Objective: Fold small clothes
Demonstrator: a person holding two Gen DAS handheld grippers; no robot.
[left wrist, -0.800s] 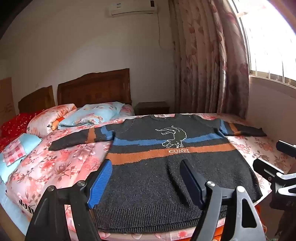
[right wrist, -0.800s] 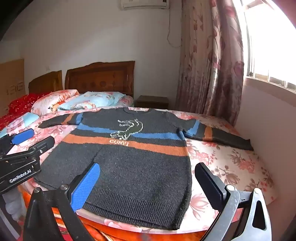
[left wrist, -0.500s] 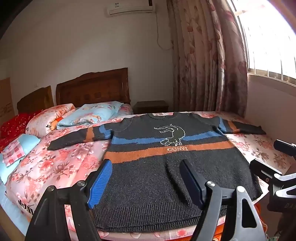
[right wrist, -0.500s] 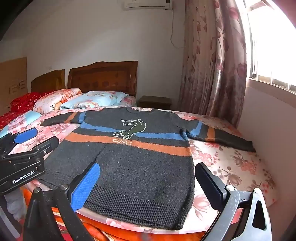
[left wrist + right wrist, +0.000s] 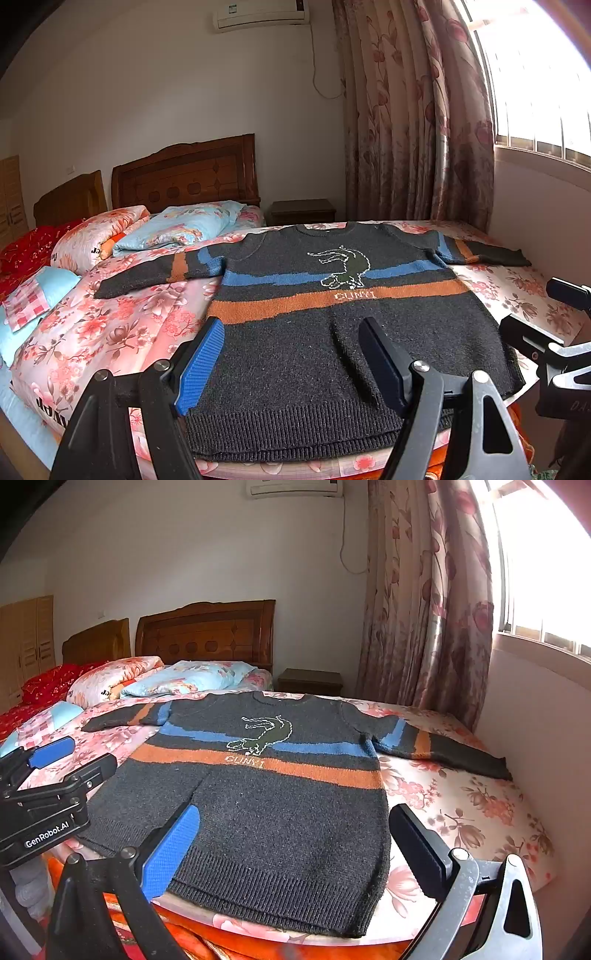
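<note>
L gripper (image 5: 291, 354): tilted down, jaws wide, nothing between, above sweater hem; body reads "GenRobot.AI" in R view.
Sweater (image 5: 280, 790): flat on bed (image 5: 480, 805), front up, sleeves out; dark knit w/ blue + orange stripes, crocodile motif, lettering approx "CUNYI".
R gripper (image 5: 295, 842): tilted down, jaws at widest, empty, over hem's right corner.

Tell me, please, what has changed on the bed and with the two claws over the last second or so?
Very little. Both views have drifted slightly, so the sweater sits a touch differently in frame. Nothing was taken hold of or let go. The left claw and right claw remain open above the hem, touching nothing. The sweater stays spread flat on the floral bedspread, sleeves out, unfolded.
</note>
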